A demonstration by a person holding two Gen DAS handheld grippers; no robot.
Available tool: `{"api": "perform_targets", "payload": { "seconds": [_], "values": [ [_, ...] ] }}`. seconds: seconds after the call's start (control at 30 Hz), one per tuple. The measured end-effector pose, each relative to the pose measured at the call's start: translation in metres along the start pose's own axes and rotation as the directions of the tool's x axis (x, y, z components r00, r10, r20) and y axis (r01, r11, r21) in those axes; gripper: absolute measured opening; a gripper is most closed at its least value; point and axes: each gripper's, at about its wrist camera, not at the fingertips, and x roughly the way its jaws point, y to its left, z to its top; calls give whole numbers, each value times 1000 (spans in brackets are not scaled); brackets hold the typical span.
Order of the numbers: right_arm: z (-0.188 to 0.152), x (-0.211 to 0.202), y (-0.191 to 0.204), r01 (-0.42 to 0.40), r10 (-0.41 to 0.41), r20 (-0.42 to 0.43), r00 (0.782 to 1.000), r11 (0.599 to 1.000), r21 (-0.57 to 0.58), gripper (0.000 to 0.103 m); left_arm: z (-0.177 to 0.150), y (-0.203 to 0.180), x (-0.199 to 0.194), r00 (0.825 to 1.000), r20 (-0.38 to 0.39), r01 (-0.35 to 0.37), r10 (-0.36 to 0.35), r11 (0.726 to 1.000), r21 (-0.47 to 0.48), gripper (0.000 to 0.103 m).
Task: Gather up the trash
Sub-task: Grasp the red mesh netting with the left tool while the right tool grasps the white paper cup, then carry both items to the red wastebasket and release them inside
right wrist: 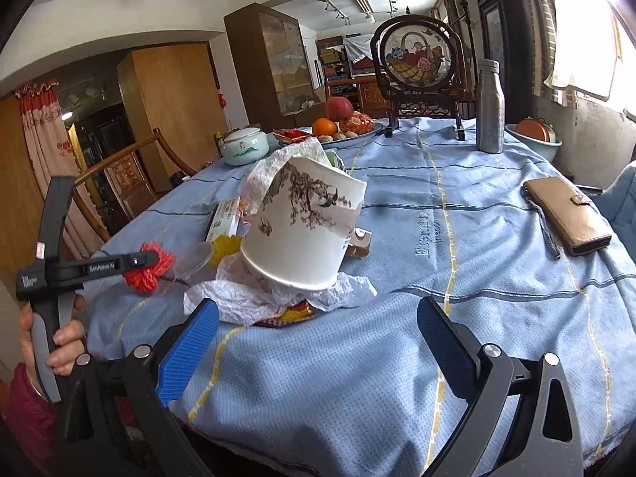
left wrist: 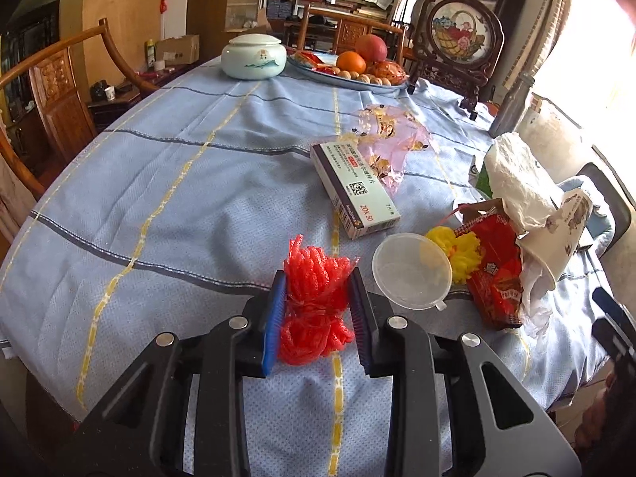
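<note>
The left gripper [left wrist: 318, 302] is clenched on a red net [left wrist: 316, 298] just above the tablecloth [left wrist: 159, 206]. The right gripper [right wrist: 318, 342] is spread wide, near a paper cup [right wrist: 306, 226] that seems to lie tilted on crumpled tissue [right wrist: 238, 302].

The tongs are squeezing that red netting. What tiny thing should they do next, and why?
Probably lift it a little off the tablecloth. The left tongs are shut on the red netting, pads pressing both sides, so the grip looks ready. Lifting straight up should avoid bumping the clear plastic lid beside it. The right tongs hang open, holding nothing.
</note>
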Motion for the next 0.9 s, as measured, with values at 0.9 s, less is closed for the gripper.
{"api": "perform_targets", "payload": {
  "seconds": [0.9],
  "values": [
    [54,-21,-26,-148,122,187,975,980,131,74,5,8,23,997,-45,57,-59,997,-54,37]
  ]
}}
